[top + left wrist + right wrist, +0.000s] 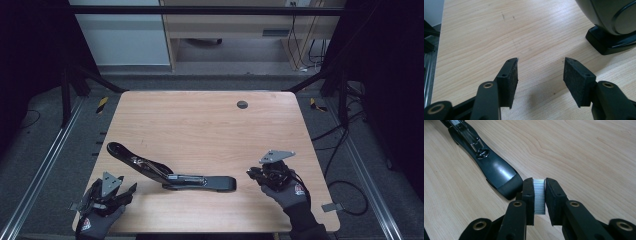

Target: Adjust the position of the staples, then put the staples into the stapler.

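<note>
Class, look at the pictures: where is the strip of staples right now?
The staples are clamped between the jaws of the right gripper, just above the table at its right front, beside the near end of the opened stapler.

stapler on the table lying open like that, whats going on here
A person is working at the table with a gripper in each hand. The right gripper is shut on a strip of staples, just off the end of the stapler, which lies opened out flat. The left gripper hangs open beside it, holding nothing. No staples are loaded yet.
</note>
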